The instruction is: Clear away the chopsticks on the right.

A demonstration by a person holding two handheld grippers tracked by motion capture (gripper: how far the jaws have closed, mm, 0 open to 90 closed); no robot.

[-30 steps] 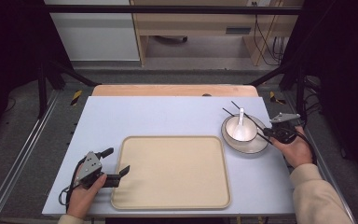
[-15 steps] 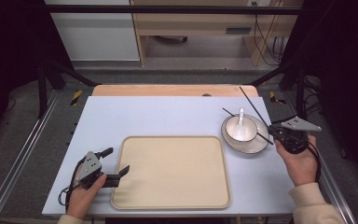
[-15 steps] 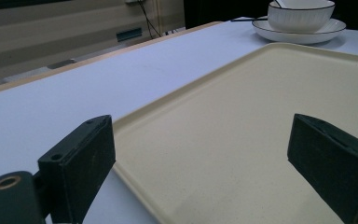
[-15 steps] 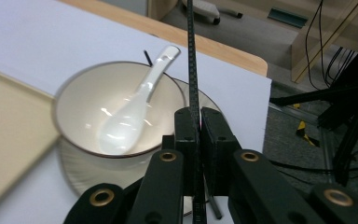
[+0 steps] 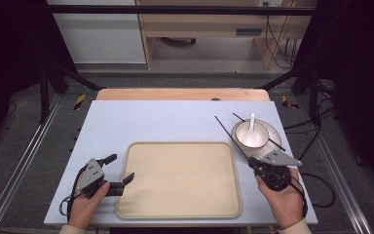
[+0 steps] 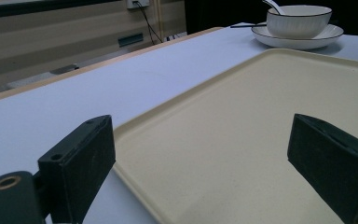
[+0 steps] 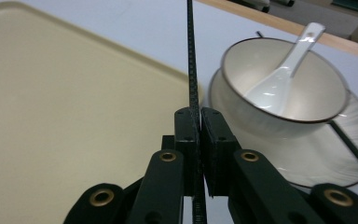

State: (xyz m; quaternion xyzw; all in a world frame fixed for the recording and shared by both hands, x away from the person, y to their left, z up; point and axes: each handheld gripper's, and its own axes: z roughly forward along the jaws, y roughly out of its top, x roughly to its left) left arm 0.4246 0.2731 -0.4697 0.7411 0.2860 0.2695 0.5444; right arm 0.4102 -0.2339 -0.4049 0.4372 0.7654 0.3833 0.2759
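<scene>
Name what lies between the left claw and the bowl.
The beige tray lies between the left claw and the bowl, as the high view shows.

Overhead light is hitting the tabletop (image 5: pixel 175 122) pretty evenly, while the room around it is sitting in near-black. The bowl (image 7: pixel 284 88) is catching soft glare, and shadows are staying faint. The close-up claw views are looking a bit soft up near the lens.
</scene>
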